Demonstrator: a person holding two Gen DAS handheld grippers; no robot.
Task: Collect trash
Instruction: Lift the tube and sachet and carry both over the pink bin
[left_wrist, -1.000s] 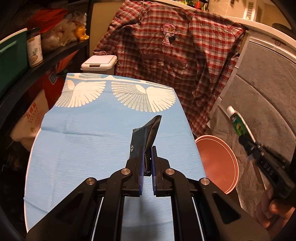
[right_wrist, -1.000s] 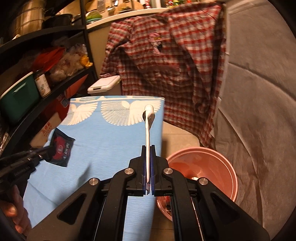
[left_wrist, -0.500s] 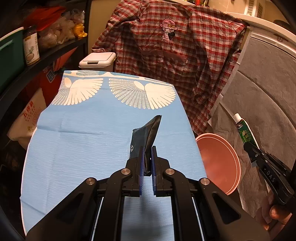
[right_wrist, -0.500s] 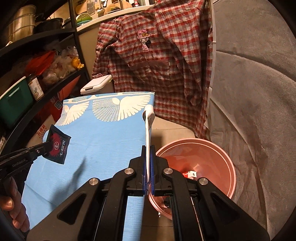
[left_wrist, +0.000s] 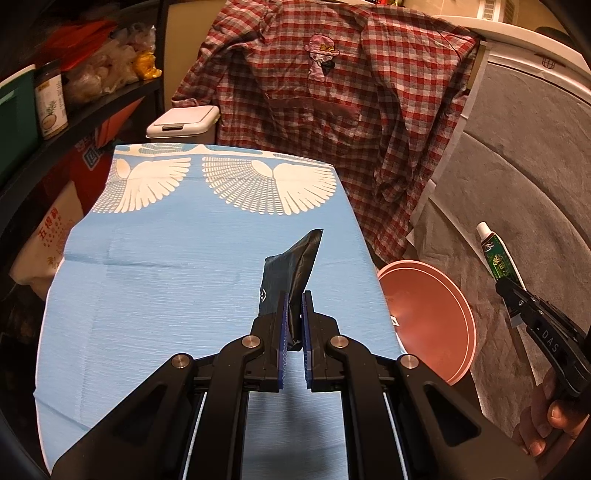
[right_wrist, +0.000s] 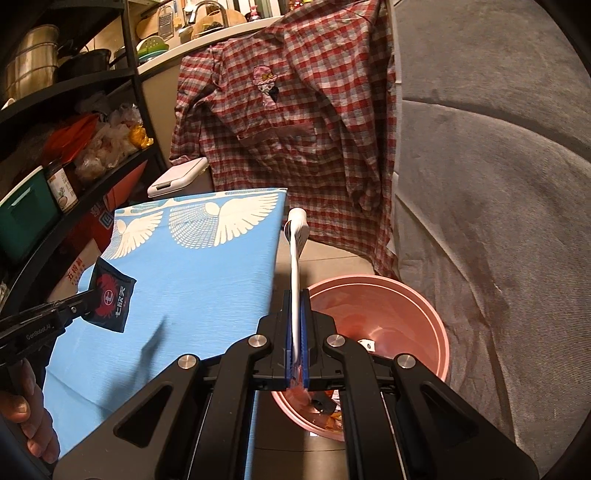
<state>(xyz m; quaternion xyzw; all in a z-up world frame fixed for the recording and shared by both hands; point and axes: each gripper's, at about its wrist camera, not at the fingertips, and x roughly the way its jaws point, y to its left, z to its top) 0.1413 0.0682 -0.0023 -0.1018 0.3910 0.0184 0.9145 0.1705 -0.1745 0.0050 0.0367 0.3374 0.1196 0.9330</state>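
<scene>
My left gripper (left_wrist: 293, 295) is shut on a black foil wrapper (left_wrist: 291, 269) and holds it above the blue cloth (left_wrist: 177, 280). The wrapper also shows in the right wrist view (right_wrist: 110, 295), with a red crest print. My right gripper (right_wrist: 295, 295) is shut on a flat white toothpaste tube (right_wrist: 295, 254), cap end forward, beside the cloth's right edge. The tube shows in the left wrist view (left_wrist: 496, 254) with a green label. A pink trash bucket (right_wrist: 428, 314) stands on the floor right of the table, holding some scraps; it also shows in the left wrist view (left_wrist: 436, 317).
A red plaid shirt (left_wrist: 332, 110) hangs behind the table. A white lidded bin (left_wrist: 183, 123) stands at the far end. Black shelves (right_wrist: 74, 122) with jars, bags and a green box line the left. A grey fabric surface (right_wrist: 498, 184) rises on the right.
My right gripper has carried the tube rightward, nearer above the pink bucket. My left gripper still holds the wrapper and has drifted slightly right over the cloth.
</scene>
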